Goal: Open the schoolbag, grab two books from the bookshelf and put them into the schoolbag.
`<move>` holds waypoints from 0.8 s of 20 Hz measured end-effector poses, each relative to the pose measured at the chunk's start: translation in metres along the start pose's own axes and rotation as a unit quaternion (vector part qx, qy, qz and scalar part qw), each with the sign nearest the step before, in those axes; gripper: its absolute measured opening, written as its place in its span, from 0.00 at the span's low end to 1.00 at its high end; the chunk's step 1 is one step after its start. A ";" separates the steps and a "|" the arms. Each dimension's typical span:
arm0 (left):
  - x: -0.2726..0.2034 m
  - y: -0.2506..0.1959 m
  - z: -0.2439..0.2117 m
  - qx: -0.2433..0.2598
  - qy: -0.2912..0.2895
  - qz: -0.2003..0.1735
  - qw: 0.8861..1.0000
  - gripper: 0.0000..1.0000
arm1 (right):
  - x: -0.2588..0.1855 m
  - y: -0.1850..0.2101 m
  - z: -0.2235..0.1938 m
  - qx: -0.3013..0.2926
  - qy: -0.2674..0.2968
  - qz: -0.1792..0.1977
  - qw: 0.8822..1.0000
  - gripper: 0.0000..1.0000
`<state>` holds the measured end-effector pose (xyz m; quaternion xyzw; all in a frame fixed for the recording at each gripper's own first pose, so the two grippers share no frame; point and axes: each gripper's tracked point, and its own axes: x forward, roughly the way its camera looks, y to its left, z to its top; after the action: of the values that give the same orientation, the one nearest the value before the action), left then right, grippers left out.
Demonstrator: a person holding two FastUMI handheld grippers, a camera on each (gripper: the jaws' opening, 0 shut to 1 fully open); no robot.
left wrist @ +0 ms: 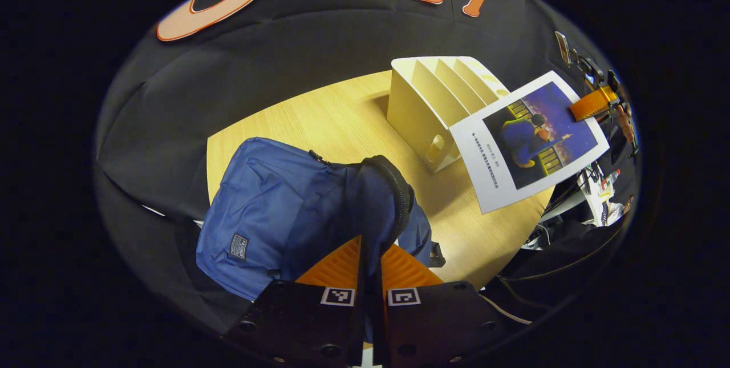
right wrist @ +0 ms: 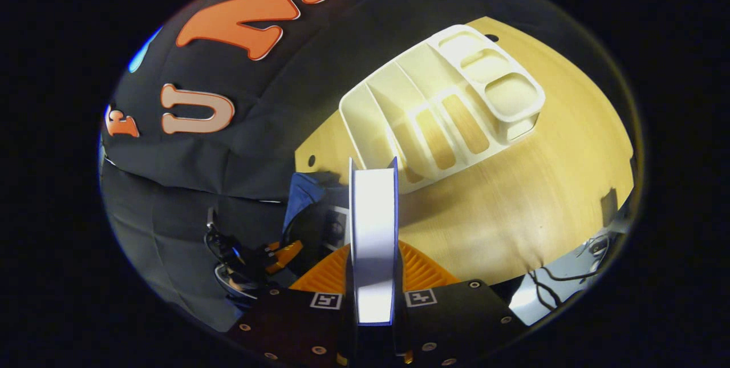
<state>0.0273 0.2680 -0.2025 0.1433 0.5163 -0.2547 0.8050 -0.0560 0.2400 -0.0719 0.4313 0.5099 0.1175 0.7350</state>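
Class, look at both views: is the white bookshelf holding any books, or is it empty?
Empty: every slot of the bookshelf shows bare; the right gripper holds a book clear of it.

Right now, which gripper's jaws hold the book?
The right gripper: jaws clamp a white-edged book. The left gripper pinches the blue schoolbag opening instead.

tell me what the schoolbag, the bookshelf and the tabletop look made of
Schoolbag: blue woven fabric, matte, creased and slumping, with a zip. Bookshelf: probably moulded plastic, cream and smooth, with thin dividers. Tabletop: pale wood or wood-look laminate, grain lines visible.
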 end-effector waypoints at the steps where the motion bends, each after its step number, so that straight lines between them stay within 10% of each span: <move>1: -0.003 -0.001 0.000 0.000 0.000 0.001 1.000 0.07 | 0.008 0.000 -0.004 0.005 0.001 0.008 1.000 0.25; 16: -0.023 -0.001 0.007 -0.001 -0.008 0.007 1.000 0.07 | 0.124 0.038 -0.081 0.008 0.027 0.098 0.995 0.25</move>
<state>0.0247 0.2692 -0.1789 0.1438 0.5091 -0.2497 0.8110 -0.0586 0.3804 -0.1321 0.4819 0.4861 0.1965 0.7020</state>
